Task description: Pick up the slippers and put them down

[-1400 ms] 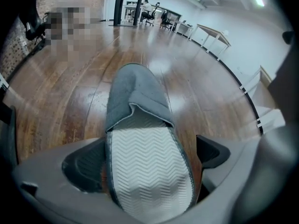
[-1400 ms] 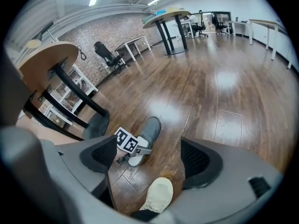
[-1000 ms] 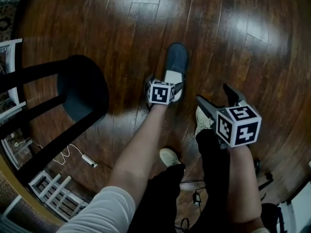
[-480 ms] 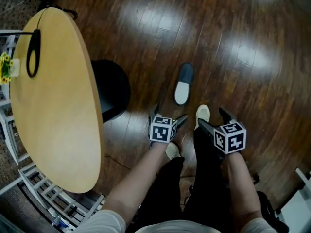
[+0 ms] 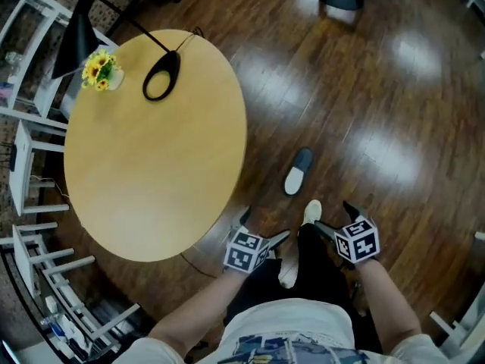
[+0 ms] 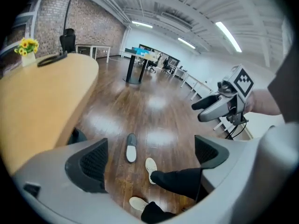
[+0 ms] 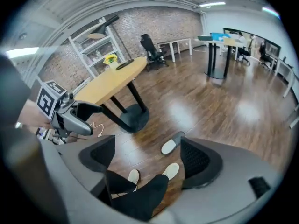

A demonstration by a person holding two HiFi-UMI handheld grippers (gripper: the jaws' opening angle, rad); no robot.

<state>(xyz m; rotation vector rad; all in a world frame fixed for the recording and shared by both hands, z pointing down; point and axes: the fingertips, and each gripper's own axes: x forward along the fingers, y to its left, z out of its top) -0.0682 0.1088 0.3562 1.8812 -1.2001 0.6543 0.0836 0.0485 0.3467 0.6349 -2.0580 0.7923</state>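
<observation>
One dark grey slipper (image 5: pixel 298 172) with a pale insole lies flat on the wooden floor beside the round table, toe pointing away from me. It also shows in the left gripper view as the slipper (image 6: pixel 131 148) and in the right gripper view as the slipper (image 7: pixel 172 143). My left gripper (image 5: pixel 264 226) is held high above the floor, short of the slipper, open and empty. My right gripper (image 5: pixel 333 214) hangs level with it to the right, also open with nothing between its jaws. No second slipper is in view.
A round tan table (image 5: pixel 151 150) fills the left, bearing a small pot of yellow flowers (image 5: pixel 101 70) and a black loop (image 5: pixel 161 76); its black base (image 7: pixel 131 116) stands on the floor. White shelving (image 5: pixel 30 226) is at far left. The person's white shoes (image 5: pixel 311 212) stand near the slipper.
The view has risen and pulled back, bringing the whole table into sight. Both grippers have lifted well away from the slipper, which stays on the floor.
</observation>
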